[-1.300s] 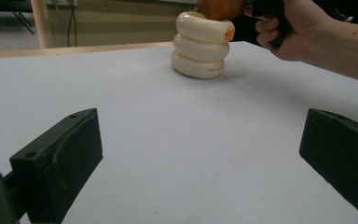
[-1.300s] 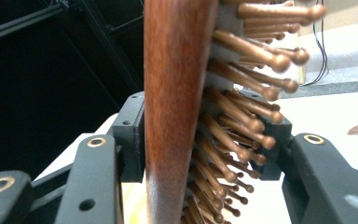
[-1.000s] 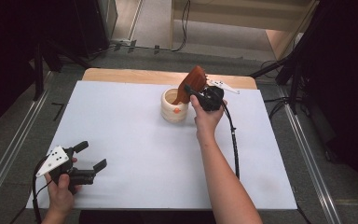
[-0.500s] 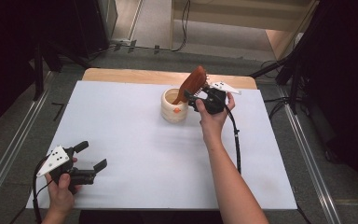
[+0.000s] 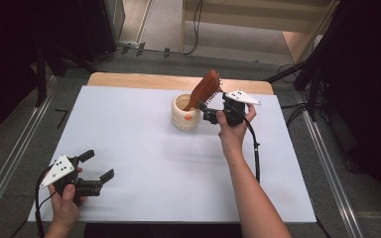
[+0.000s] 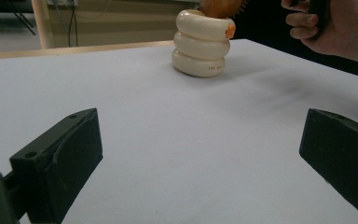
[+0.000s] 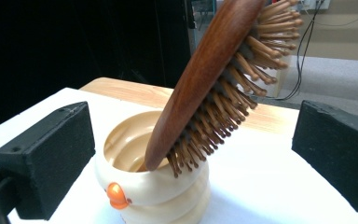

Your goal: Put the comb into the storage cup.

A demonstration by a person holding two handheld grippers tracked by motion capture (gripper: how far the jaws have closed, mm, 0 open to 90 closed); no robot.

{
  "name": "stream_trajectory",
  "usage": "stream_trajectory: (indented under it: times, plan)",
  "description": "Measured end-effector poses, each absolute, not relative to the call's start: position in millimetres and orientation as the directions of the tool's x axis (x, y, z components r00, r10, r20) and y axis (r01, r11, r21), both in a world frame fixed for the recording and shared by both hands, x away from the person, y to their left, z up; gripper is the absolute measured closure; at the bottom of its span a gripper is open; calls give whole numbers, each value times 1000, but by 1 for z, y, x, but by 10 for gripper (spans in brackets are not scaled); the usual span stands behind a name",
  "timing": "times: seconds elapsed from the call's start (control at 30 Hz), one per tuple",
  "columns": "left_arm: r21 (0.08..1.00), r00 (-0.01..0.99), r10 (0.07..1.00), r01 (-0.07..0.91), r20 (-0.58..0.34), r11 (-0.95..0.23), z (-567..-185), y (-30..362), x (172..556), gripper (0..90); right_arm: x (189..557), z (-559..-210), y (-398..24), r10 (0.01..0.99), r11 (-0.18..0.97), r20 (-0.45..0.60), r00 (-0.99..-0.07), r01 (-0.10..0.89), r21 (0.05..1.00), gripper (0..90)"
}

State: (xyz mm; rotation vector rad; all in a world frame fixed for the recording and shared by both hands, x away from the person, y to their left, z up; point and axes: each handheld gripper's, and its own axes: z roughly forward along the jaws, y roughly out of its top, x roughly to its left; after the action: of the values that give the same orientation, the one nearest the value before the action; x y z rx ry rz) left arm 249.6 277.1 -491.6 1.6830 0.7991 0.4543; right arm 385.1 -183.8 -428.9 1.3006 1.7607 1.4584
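A wooden hairbrush (image 5: 204, 89) was seen standing tilted, handle down, in a cream ringed holder (image 5: 185, 113) near the far edge of the white counter (image 5: 144, 148). The right gripper (image 5: 211, 115) was held just beside the holder, its jaws spread wide and gripping nothing. The left gripper (image 5: 97, 165) was held at the near left corner, jaws likewise wide apart and empty
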Motion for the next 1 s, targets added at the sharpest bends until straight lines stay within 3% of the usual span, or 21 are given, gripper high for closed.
stream_trajectory:
  times: [1.0]
  plan:
    - [958,691,715,261,-101,-117,-491,276,249,0,331,-439,-214,880,-12,158,-448,311,950,0]
